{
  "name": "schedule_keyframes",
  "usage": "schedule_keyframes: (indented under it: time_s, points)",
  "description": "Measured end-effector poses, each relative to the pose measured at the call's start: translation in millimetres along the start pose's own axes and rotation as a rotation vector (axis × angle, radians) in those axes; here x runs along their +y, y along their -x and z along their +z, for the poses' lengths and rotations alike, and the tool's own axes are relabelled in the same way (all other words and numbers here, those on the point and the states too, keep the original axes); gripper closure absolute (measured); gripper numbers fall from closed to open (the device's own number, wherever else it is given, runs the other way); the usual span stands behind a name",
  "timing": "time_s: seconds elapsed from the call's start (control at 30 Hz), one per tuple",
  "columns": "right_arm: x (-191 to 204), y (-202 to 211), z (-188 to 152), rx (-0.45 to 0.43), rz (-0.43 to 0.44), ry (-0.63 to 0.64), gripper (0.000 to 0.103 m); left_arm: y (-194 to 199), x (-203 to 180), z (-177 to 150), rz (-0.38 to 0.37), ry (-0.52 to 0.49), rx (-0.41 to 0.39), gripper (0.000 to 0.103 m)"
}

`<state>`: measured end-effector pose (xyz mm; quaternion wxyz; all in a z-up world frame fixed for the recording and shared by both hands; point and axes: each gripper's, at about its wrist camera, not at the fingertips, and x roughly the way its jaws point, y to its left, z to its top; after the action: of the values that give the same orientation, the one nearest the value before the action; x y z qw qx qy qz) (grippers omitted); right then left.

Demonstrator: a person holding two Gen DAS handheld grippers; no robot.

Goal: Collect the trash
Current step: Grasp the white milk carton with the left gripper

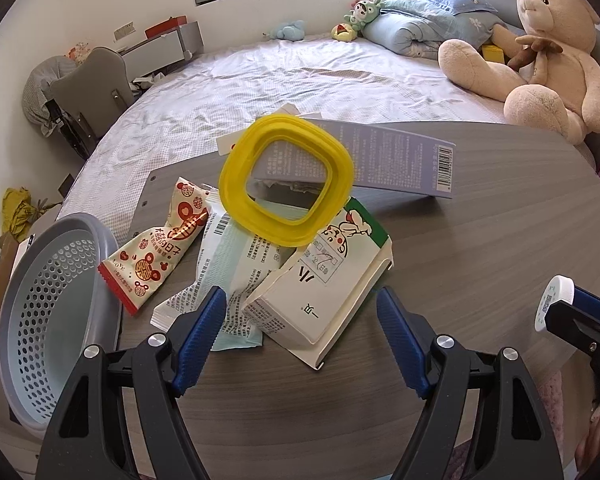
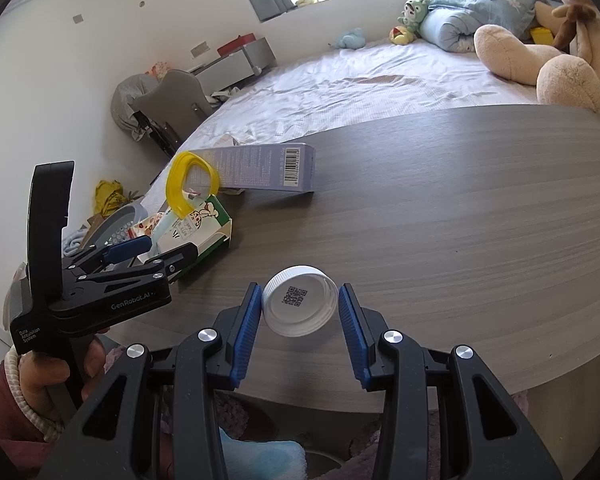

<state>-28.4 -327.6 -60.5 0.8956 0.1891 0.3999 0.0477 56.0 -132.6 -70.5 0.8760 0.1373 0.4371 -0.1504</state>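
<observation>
Grey wood-grain laminate covers the counter (image 2: pixel 440 208), which stands against a bed (image 1: pixel 300 76) spread with a pale, rumpled sheet. At the head of the bed sit a large tan teddy bear (image 1: pixel 552 52), a rolled blue quilt (image 1: pixel 416 24) and a few small plush toys. A grey chair (image 1: pixel 88 88) stands by the white wall at the far side, under a curtained window.

Trash lies heaped on the counter's left part: a white and green carton (image 1: pixel 324 292) on its side, a yellow plastic ring (image 1: pixel 286 182) propped on top of it, a red and cream snack wrapper (image 1: pixel 156 248), a pale green packet (image 1: pixel 228 280) under the carton, and a long lavender box (image 1: pixel 384 160) behind. A grey perforated basket (image 1: pixel 48 308) is tilted at the counter's left edge, just beside the wrapper.

The left claw (image 1: pixel 302 320) has its fingers spread wide, either side of the carton's near end and not pressing it. The right claw (image 2: pixel 299 312) is parted around a white bottle cap (image 2: pixel 300 306); its left pad touches the cap, while the right pad seems just clear of it, though the angle makes this hard to judge.
</observation>
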Motion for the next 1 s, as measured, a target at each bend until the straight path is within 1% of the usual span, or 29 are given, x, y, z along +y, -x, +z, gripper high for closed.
schedule_keyframes:
  time_s: [0.13, 0.43, 0.5, 0.53, 0.57, 0.67, 0.87, 1.0]
  points:
    - [-4.4, 1.6, 0.5, -0.004, 0.001, -0.011, 0.064, -5.2, -5.3, 0.4, -0.004, 0.004, 0.015, 0.029]
    - [-4.1, 3.8, 1.1, -0.010, 0.004, -0.017, 0.064, -11.9, -15.7, 3.6, 0.010, -0.013, 0.011, 0.029]
    - [-4.0, 3.9, 1.2, -0.011, 0.004, -0.018, 0.064, -12.4, -17.7, 3.2, 0.010, -0.018, 0.012, 0.030]
    - [-4.2, 3.8, 1.3, -0.010, 0.004, -0.017, 0.064, -12.0, -18.9, 3.0, 0.006, -0.019, 0.012, 0.033]
    - [-4.3, 3.8, 1.3, -0.011, 0.003, -0.017, 0.064, -11.6, -19.0, 2.5, -0.002, -0.020, 0.013, 0.038]
    - [-2.0, 4.9, 0.5, -0.013, 0.001, -0.016, 0.064, -10.0, -18.5, 2.8, -0.035, -0.009, 0.019, 0.046]
    - [-0.4, 6.5, 2.1, -0.017, 0.001, -0.017, 0.064, -3.7, -14.9, 2.7, -0.127, 0.044, 0.036, 0.051]
    - [1.6, 7.0, 3.0, -0.019, -0.002, -0.015, 0.064, 6.6, -12.2, 3.8, -0.165, 0.069, 0.025, 0.051]
